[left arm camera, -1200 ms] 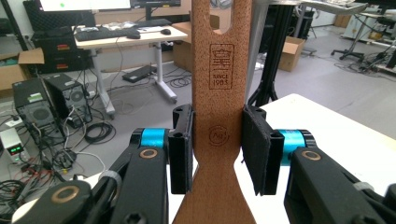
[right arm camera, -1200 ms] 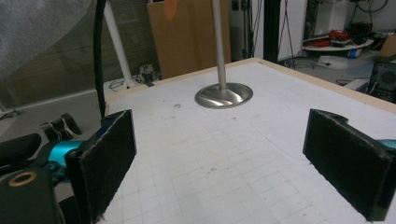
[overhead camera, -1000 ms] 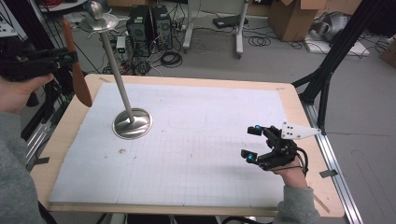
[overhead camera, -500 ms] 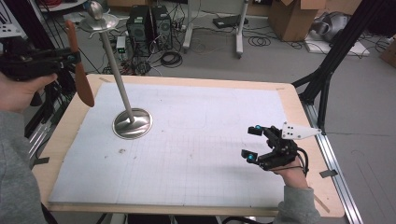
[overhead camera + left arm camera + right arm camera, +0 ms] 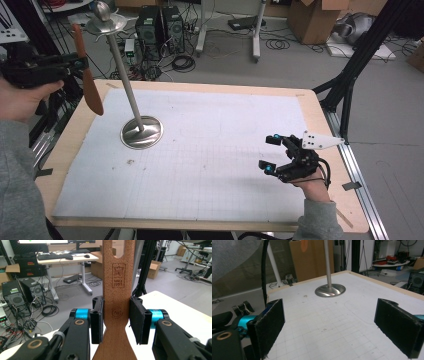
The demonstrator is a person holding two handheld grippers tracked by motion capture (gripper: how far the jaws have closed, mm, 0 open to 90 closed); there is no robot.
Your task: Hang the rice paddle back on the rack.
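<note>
A person stands at a white worktop [image 5: 210, 165] with a two-jaw tool in each hand. The left tool [image 5: 75, 62], held high beyond the worktop's left edge, is clamped on the flat handle of a wooden spatula [image 5: 89, 85]. The spatula hangs upright in the air, its blade pointing down, touching nothing. In the left gripper view the left tool [image 5: 116, 321] presses its pads against both edges of the spatula [image 5: 117, 290] handle, just below a branded stamp and a hanging slot.

A metal stand [image 5: 125, 85] sits on the left part of the worktop: a round base, a tall leaning pole and a small disc with a ball at the top. The spatula is near the pole's upper part but apart from it.

The right tool [image 5: 272, 152] rests low over the worktop's right side, well apart from the stand, its jaws wide open and empty.

Judged from this, the spatula is lifted and gripped; hanging it by its slot on the stand's top looks left to do.
</note>
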